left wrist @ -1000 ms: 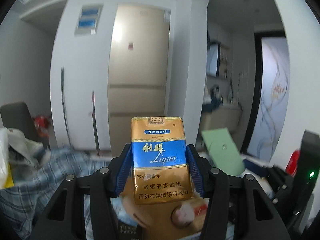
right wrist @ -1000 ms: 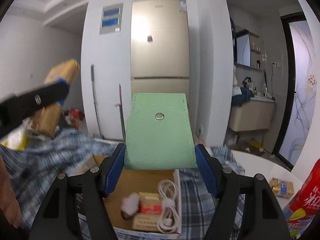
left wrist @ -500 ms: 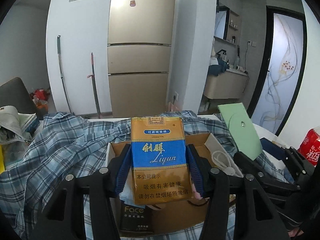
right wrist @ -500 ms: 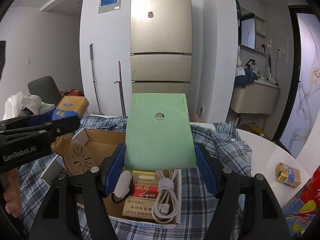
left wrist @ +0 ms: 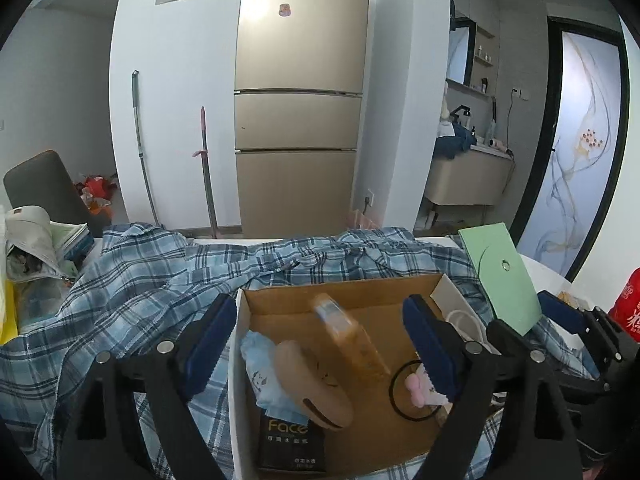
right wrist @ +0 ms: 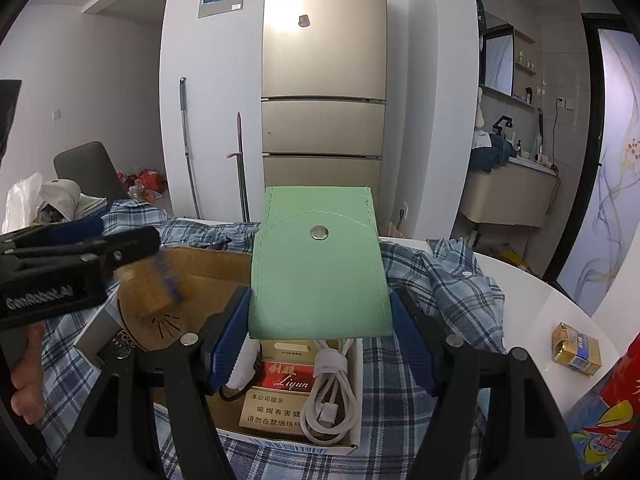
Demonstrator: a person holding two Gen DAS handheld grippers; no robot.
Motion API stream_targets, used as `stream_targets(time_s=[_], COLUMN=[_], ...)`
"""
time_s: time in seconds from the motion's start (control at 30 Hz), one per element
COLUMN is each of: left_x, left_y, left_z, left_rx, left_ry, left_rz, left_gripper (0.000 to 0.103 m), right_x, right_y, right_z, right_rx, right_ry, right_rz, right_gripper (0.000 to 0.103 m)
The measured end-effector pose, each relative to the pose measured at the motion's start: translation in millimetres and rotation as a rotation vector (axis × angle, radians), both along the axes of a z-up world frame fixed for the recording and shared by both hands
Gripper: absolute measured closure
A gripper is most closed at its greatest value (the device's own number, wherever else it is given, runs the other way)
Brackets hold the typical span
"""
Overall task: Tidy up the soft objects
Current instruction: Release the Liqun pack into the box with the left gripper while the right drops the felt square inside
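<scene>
- Your left tongs (left wrist: pixel 320 344) stood wide apart over the cardboard box (left wrist: pixel 344 292), with nothing between the blue pads (left wrist: pixel 208 340).
- Your right tongs (right wrist: pixel 320 320) were clamped on the green pouch (right wrist: pixel 318 272), held upright with its snap button facing the camera, above the near right part of the box.
- A blurred gold-and-blue cigarette pack (left wrist: pixel 348 340) was inside the box, between your left tongs but touching neither pad; whether it had landed could not be told.
- Near it in the box lay a tan rounded pad (left wrist: pixel 312 384), a pale blue packet (left wrist: pixel 264 376), a black "Face" box (left wrist: pixel 292 444), a black hair tie (left wrist: pixel 416 392) and a pink clip (left wrist: pixel 416 392).
- From your right wrist view, a red-and-gold Liqun pack (right wrist: pixel 280 392) and a coiled white cable (right wrist: pixel 332 392) lay at the near right end of the box, just under the pouch.
- The box sat on a blue plaid shirt (left wrist: pixel 132 288) spread over the white table (right wrist: pixel 532 304).
- Another gold pack (right wrist: pixel 576 348) lay on the table, well to the right of the box, near a red bag (right wrist: pixel 604 408).
</scene>
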State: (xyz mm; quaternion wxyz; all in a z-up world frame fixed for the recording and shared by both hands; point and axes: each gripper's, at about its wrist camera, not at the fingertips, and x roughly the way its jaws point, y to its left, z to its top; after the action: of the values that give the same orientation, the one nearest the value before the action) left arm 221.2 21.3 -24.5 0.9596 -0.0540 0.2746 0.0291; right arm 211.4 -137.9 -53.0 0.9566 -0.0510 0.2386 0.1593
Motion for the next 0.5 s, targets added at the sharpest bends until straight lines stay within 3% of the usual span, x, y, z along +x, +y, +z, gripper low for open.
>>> stream_targets(time_s=[0.3,0.5], left_x=[-4,-9], left_y=[-5,-11], left_z=[0,2], left_rx=[-0.013,0.006], left_ry=[-0.01,-0.034], left_rz=[-0.047,-0.049], left_gripper=[0.016,0.016], right_x=[1,11], right_y=[2,9], right_z=[-1,-13], right_rx=[0.005,0.018], right_ry=[0.008,0.091], right_rz=[0.015,0.046], right_gripper=[0.034,0.034])
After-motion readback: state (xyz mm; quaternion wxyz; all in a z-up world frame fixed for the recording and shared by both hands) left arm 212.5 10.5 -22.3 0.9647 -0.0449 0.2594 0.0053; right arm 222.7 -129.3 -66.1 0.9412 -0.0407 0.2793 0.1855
